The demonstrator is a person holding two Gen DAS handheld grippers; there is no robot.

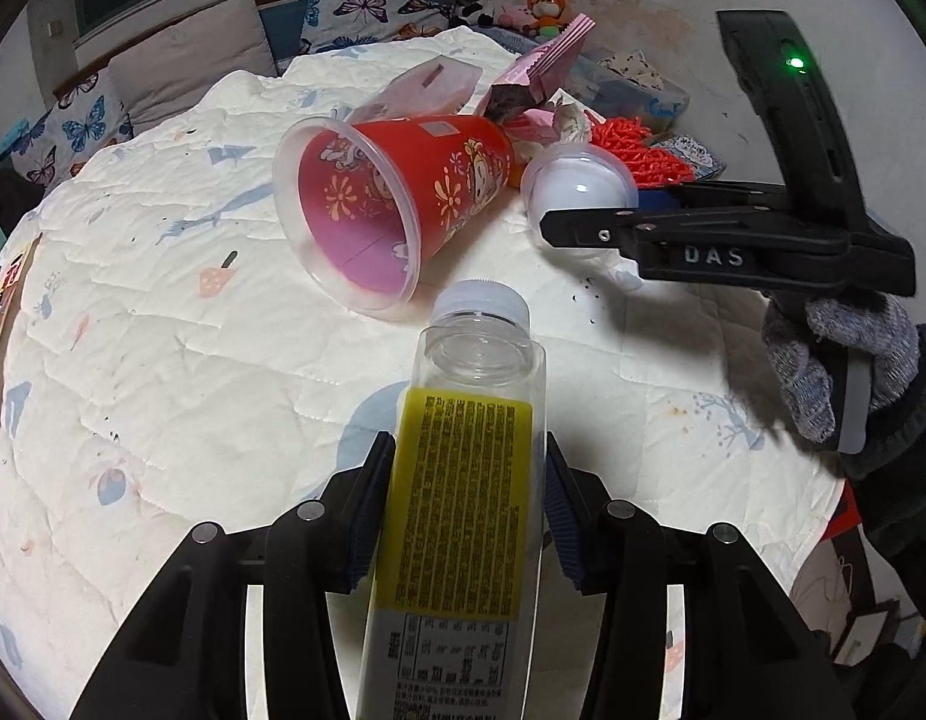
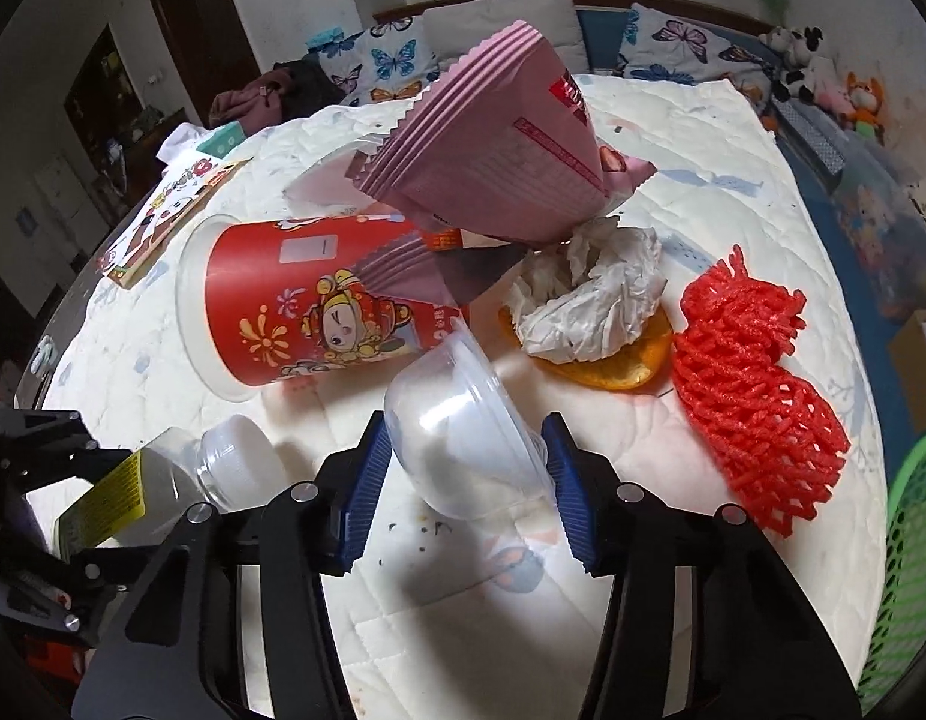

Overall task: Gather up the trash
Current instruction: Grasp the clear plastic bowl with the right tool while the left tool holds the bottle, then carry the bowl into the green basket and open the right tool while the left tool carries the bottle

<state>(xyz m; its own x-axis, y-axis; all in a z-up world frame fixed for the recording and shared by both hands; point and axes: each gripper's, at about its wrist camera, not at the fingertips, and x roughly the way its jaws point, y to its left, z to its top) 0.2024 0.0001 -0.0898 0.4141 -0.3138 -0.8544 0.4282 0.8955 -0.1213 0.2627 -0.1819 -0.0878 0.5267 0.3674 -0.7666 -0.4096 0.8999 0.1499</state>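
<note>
Left wrist view: left gripper (image 1: 463, 510) clamps a clear bottle (image 1: 463, 480), yellow label print too small to read. "DAS" is embossed on the right gripper (image 2: 463, 480), whose pads sit right at a clear domed lid (image 2: 463, 450) on the quilt (image 1: 163, 360); can't tell if they press it. Red cartoon cup (image 2: 295, 306) lies sideways close behind, pink wrappers (image 2: 493, 162), crumpled tissue (image 2: 589, 294) and red foam net (image 2: 757, 384) crowd the far side. Near quilt is open, green basket (image 2: 907, 540) at its right edge.

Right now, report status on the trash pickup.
Left hand-held gripper clamped on clear bottle. Right hand-held gripper around clear dome lid. Red cup lies beside it; nothing blocking.
</note>
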